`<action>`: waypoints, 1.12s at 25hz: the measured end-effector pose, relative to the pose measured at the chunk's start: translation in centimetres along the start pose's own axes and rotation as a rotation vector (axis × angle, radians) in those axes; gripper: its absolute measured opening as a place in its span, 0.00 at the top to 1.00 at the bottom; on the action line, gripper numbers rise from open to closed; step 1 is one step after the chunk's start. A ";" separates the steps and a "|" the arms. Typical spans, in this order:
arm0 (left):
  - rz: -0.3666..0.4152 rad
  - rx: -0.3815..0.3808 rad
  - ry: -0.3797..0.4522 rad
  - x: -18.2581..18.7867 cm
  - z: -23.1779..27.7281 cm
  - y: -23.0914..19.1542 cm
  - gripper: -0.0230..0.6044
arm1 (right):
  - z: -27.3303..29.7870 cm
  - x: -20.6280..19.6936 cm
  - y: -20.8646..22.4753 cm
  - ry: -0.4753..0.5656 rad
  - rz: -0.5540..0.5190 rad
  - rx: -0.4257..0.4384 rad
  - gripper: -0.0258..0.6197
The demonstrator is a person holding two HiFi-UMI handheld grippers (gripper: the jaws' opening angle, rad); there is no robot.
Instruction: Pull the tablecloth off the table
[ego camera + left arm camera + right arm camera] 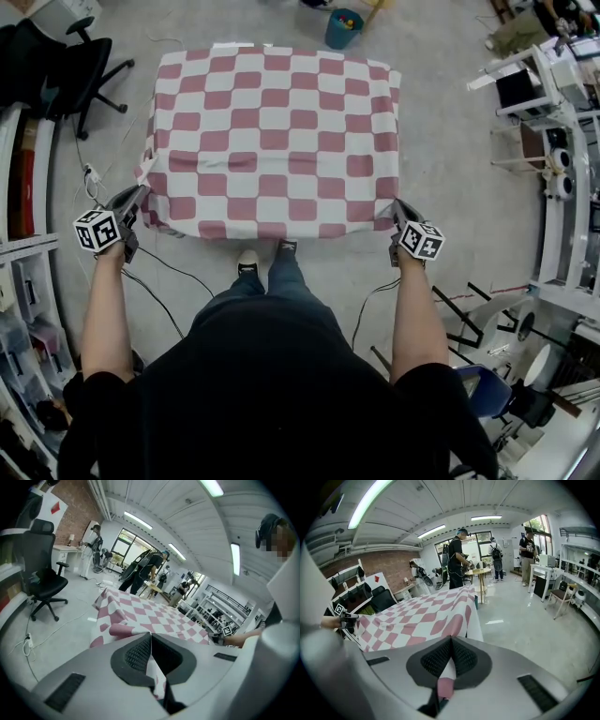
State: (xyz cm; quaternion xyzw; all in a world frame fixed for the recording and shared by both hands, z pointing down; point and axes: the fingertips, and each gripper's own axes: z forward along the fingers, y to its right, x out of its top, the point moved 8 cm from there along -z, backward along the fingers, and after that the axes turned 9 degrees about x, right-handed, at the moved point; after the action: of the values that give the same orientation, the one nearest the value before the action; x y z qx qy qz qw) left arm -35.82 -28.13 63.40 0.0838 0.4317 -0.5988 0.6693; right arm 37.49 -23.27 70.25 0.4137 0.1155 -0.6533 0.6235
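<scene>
A red-and-white checked tablecloth covers the table in front of me. My left gripper is shut on the cloth's near left corner, and the same tablecloth runs from between its jaws in the left gripper view. My right gripper is shut on the near right corner; in the right gripper view the tablecloth stretches away from the pinched fold. Both near corners are lifted off the table edge. The table itself is hidden under the cloth.
A black office chair stands at the far left, a teal bin beyond the table. Shelving lines the left, racks and equipment the right. Cables trail on the floor by my feet. Several people stand in the background.
</scene>
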 end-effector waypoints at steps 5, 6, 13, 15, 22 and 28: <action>0.032 -0.088 0.074 1.1 -1.8 1.5 0.93 | -2.2 -0.5 -2.0 0.025 -0.002 -0.003 0.92; 0.035 -0.107 0.083 1.0 -2.3 1.7 0.93 | -2.8 -0.9 -2.6 0.027 -0.004 -0.007 0.92; 0.059 -0.232 0.133 -0.3 -6.7 4.0 0.93 | -7.5 -4.2 -6.8 0.075 -0.012 -0.016 0.92; 0.067 -0.257 0.150 -1.4 -8.2 4.8 0.93 | -8.9 -5.4 -7.9 0.093 -0.021 -0.005 0.92; 0.068 -0.278 0.207 -4.6 -13.7 8.8 0.93 | -14.1 -8.9 -10.5 0.156 -0.050 0.059 0.92; 0.043 -0.233 0.266 -8.1 -18.6 11.1 0.93 | -18.4 -11.2 -13.2 0.207 -0.109 0.131 0.91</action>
State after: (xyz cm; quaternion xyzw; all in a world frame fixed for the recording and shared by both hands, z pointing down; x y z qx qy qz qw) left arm -34.25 -7.52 53.05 0.0933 0.5812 -0.5140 0.6239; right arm 31.43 -0.32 61.46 0.5118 0.1586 -0.6461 0.5435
